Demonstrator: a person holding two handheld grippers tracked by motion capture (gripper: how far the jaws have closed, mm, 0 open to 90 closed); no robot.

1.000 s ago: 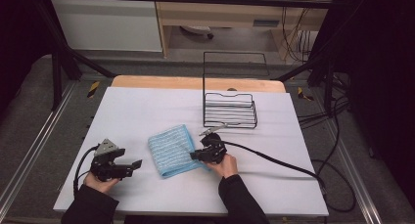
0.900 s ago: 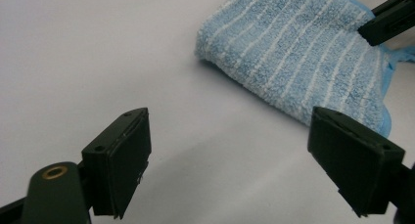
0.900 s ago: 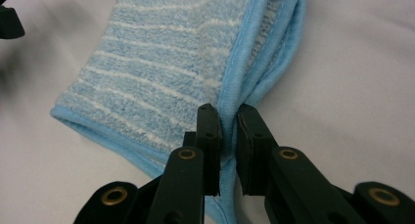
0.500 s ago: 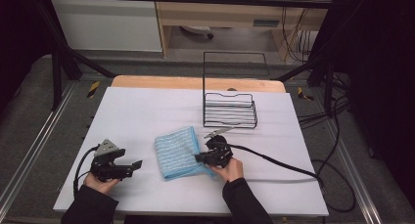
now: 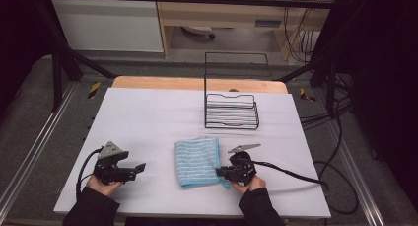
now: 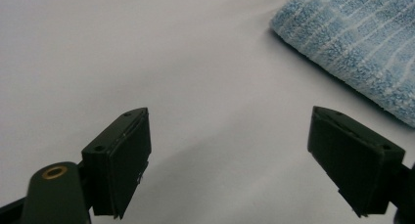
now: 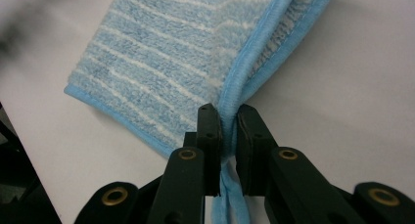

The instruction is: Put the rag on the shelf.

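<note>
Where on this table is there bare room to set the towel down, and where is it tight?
Free: the white cover from the left edge across to the wire rack, above the left gripper, and the strip right of the rack. Tight: the near middle, where the towel lies with the right gripper shut on its edge, cable trailing right.

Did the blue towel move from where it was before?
Yes. The blue towel, pinched by the right tool, slid rightward across the table, ending more directly below the wire basket.
</note>
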